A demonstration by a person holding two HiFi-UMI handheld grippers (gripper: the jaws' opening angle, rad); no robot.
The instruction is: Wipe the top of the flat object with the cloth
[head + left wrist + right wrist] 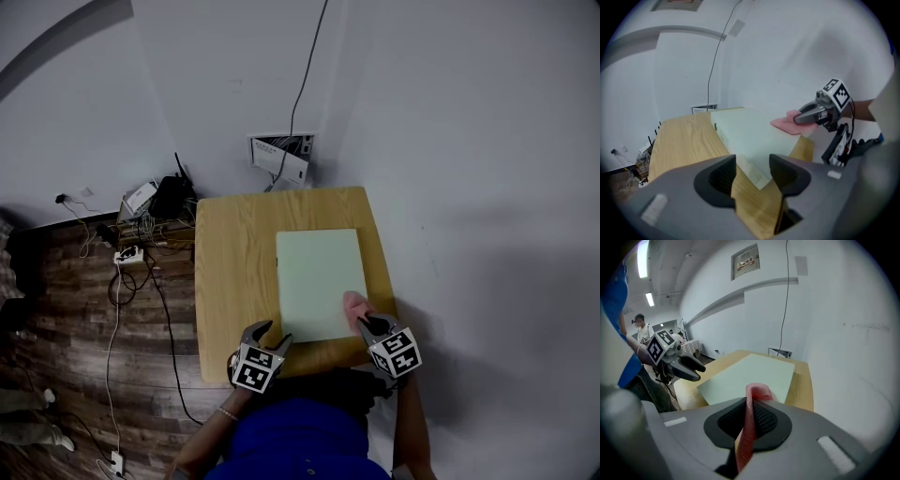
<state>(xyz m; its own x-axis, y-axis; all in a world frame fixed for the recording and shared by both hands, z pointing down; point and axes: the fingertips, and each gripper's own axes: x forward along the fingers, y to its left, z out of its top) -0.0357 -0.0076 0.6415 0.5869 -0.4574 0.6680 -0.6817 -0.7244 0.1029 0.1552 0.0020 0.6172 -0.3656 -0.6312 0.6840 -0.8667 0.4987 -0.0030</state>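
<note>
Wipe beginning.
Right gripper (367, 323) clamps cloth (353, 305) on flat object (314, 272); left gripper (274, 335) apart, empty. Next, likely: sweep forward.

Pale-green board (317, 277) on wooden table (234, 281)

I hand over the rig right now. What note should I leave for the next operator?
Left gripper: open, empty, by the near left corner of the board.
Right gripper: shut on the cloth, which lies on the board's near right corner.
Board flat on the table.
Done: cloth gripped and set on the board.
Left: wipe the top; nothing shows how much is wiped.
</note>
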